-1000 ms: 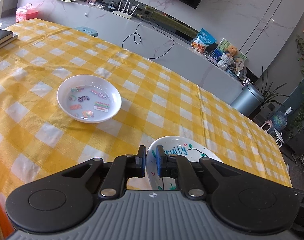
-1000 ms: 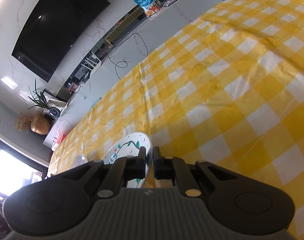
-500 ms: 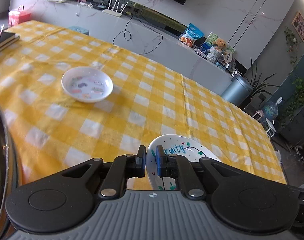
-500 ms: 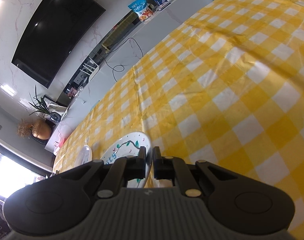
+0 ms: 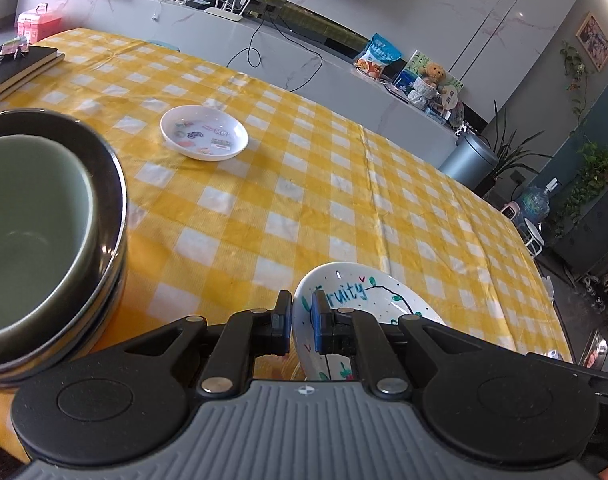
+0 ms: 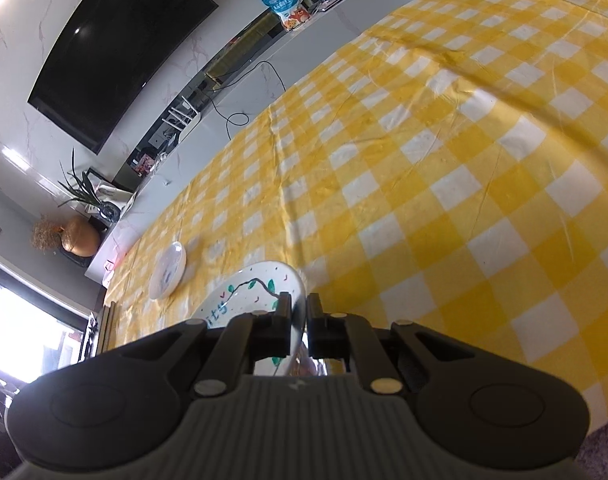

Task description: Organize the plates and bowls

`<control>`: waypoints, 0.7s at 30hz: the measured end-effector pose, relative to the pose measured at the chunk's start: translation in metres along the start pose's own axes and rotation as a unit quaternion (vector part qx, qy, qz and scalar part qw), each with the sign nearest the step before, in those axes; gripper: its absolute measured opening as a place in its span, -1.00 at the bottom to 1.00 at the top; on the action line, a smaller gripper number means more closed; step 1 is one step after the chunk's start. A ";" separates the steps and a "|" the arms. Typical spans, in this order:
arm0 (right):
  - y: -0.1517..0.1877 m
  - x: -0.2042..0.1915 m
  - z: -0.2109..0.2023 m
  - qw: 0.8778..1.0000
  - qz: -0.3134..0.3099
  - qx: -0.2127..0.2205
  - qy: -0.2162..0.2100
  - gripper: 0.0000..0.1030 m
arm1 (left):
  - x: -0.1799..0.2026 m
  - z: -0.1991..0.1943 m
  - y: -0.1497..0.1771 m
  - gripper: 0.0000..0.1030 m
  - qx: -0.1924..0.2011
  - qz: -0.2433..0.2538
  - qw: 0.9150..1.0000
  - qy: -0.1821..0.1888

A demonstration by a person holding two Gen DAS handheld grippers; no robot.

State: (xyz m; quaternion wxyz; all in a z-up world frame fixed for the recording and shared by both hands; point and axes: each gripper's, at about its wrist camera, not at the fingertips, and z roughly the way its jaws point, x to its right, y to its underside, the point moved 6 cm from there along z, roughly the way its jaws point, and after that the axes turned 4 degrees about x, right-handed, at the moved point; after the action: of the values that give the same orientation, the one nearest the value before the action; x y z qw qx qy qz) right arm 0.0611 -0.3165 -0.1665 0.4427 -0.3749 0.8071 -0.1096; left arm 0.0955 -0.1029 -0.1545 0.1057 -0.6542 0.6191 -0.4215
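Left to right: nested dark metal and grey-green bowls (image 5: 36, 216) form the stack. Left claw (image 5: 302, 322) and right claw (image 6: 299, 320), each clamped on opposite rims, share the white hand-lettered ceramic plate (image 5: 364, 300), keeping it level above the yellow-checked tabletop (image 5: 304, 200).

Open yellow-and-white checked tablecloth (image 5: 304, 208) ahead and right. Obstacles: stacked dark metal-rimmed bowls holding a grey-green bowl (image 5: 36, 220) close left (nearly beside the gripper); small white sticker-patterned dish (image 5: 204, 132) farther off; black books (image 5: 12, 68) at far-left edge.
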 end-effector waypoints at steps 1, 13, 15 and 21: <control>0.003 -0.001 -0.002 1.000 -0.004 -0.001 0.002 -0.90 | -0.001 -0.002 0.002 -0.79 -0.001 0.000 1.000 0.000; 0.026 -0.005 -0.005 0.999 -0.041 -0.010 0.024 -0.88 | -0.009 -0.010 0.017 -0.79 -0.005 0.017 1.000 -0.011; 0.028 -0.007 -0.005 0.998 -0.050 -0.008 0.027 -0.88 | -0.010 -0.009 0.019 -0.79 -0.007 0.019 1.000 -0.013; 0.032 -0.014 -0.004 0.995 -0.091 0.003 0.043 -0.87 | -0.012 -0.008 0.023 -0.79 -0.010 0.022 1.000 -0.016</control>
State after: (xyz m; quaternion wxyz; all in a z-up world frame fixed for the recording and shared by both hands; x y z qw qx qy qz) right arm 0.0464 -0.2850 -0.1711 0.3968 -0.4404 0.7877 -0.1679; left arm 0.0750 -0.0938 -0.1703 0.1184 -0.6481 0.6355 -0.4026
